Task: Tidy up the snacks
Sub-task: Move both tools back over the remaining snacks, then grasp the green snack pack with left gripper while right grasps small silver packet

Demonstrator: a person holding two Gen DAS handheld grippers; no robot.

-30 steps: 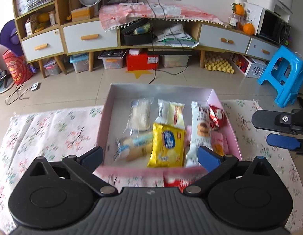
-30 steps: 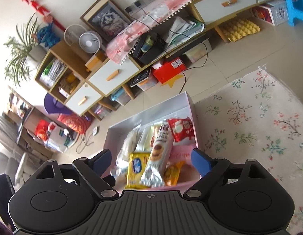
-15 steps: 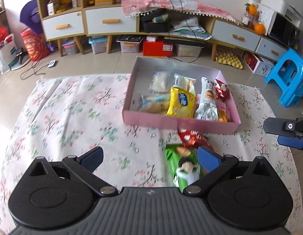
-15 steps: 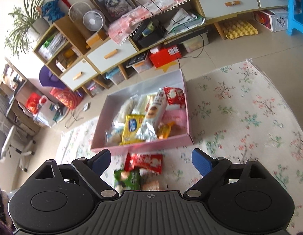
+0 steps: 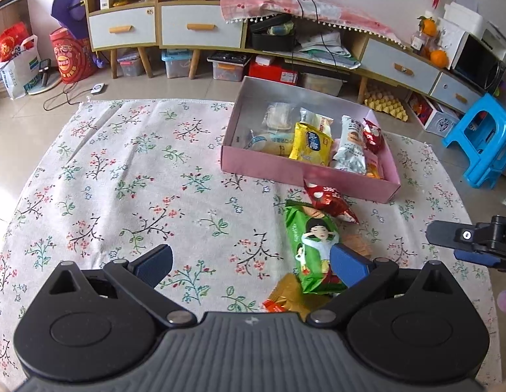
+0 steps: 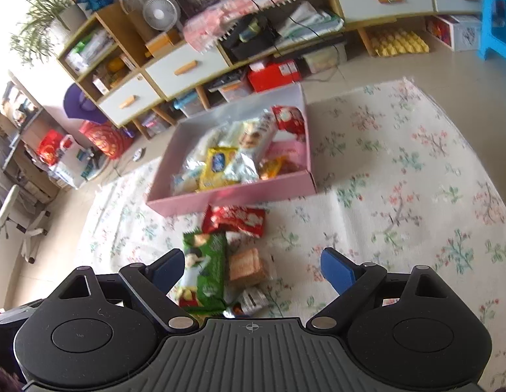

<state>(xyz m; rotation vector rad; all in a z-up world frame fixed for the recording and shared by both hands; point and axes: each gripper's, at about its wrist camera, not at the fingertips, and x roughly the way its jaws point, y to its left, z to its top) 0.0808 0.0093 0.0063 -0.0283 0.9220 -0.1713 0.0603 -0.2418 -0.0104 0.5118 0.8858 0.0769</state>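
Both hand-held grippers, left [image 5: 251, 263] and right [image 6: 253, 266], hover wide open and empty over loose snack packets [image 6: 205, 269] beside the pink box [image 6: 230, 194].

Left gripper [image 5: 251, 263] jaws wide, right gripper [image 6: 253, 268] jaws wide, both empty

Snack packets [image 5: 311, 142] — no legible text

Floral cloth [image 5: 122, 176]: matt woven fabric, lightly creased.
Pink box [image 5: 305, 176]: matt cardboard.
Green packet [image 5: 313, 245]: glossy plastic film, 6 o'clock of the box.
Red packet [image 6: 235, 219]: shiny crinkled foil.
Gripper bodies: matt black plastic, ribbed.
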